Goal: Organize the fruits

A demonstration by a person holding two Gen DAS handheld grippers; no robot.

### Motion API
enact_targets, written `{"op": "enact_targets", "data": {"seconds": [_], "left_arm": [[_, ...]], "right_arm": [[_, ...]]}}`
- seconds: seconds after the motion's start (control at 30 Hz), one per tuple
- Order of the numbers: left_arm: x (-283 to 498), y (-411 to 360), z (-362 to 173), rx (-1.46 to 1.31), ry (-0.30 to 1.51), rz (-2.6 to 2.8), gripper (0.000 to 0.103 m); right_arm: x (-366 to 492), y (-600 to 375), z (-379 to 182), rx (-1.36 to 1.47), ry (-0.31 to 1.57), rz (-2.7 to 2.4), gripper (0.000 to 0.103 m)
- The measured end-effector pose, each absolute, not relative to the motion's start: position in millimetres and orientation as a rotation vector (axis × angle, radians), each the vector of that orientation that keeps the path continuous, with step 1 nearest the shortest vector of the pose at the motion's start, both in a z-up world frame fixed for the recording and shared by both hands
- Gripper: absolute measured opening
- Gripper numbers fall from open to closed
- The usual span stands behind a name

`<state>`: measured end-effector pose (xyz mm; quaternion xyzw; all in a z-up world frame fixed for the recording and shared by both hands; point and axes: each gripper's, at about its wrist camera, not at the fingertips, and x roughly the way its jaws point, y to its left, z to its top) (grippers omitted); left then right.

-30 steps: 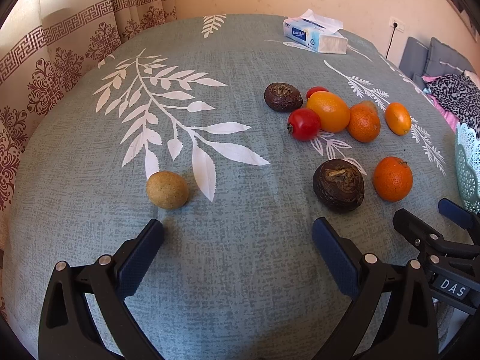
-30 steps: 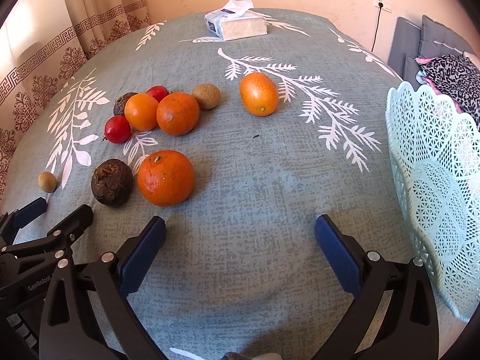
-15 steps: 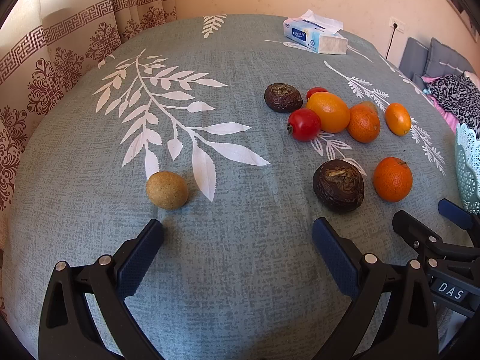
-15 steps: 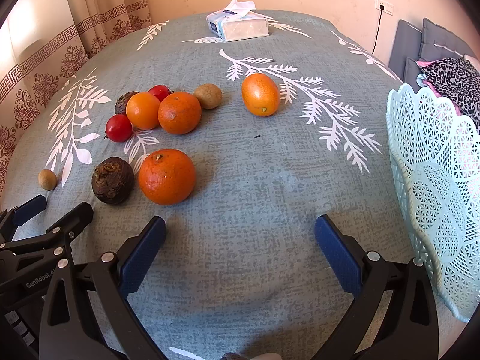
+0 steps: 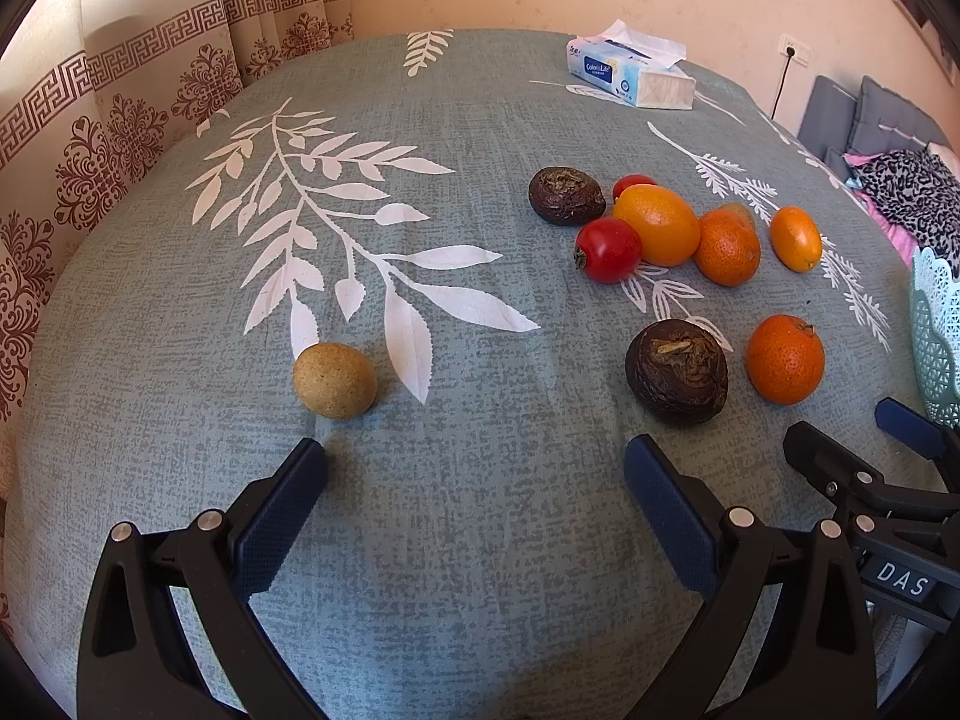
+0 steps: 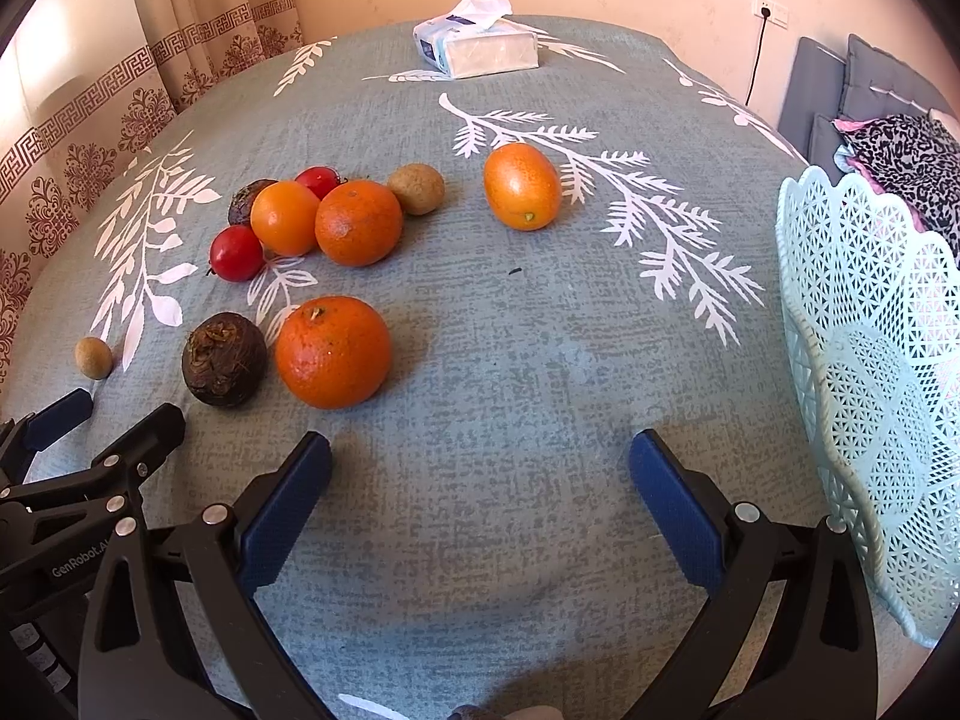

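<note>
Left gripper [image 5: 474, 450] low over the leaf-print table [image 5: 480, 540], jaws spread wide, nothing between them. Tan round fruit [image 5: 334, 380] just ahead of its left finger, not touching. Dark wrinkled fruit [image 5: 677, 369] just beyond its right finger, an orange [image 5: 785, 358] beside that.

Right gripper [image 6: 480, 450] likewise over bare cloth, jaws wide apart and empty. Same orange [image 6: 333, 351] and dark fruit [image 6: 224, 358] side by side ahead on the left. Farther back, a cluster: two red tomatoes [image 6: 236, 252], two oranges [image 6: 358, 222], a second dark fruit [image 6: 246, 207], a small brown fruit [image 6: 416, 188]. Oval orange fruit [image 6: 522, 186] apart on its own. Pale lattice basket [image 6: 876, 372] at the right edge, no fruit visible inside. Tissue pack [image 6: 477, 45] at the far end.
</note>
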<state>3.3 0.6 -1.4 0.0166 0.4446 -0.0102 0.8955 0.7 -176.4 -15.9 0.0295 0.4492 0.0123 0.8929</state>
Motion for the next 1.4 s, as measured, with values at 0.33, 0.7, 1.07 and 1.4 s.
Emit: {"op": "enact_targets", "data": {"seconds": [0.33, 0.7, 1.07, 1.4], "left_arm": [[3.3, 1.4, 0.2, 0.027, 0.916, -0.026, 0.098], [0.2, 8.0, 5.6, -0.03, 0.887, -0.049, 0.098], [-3.8, 16.9, 8.9, -0.083, 0.857, -0.038, 0.098], [-8.6, 23.0, 11.5, -0.109, 0.832, -0.026, 0.098]], "right_arm": [[-2.1, -174.8, -14.7, 0.055, 0.916, 0.046, 0.101], [-5.6, -166.9, -9.3, 0.022, 0.888, 0.101, 0.101], [-4.2, -156.7, -5.6, -0.033, 0.872, 0.105, 0.101], [-0.5, -154.9, -4.3, -0.036, 0.864, 0.121, 0.101]]}}
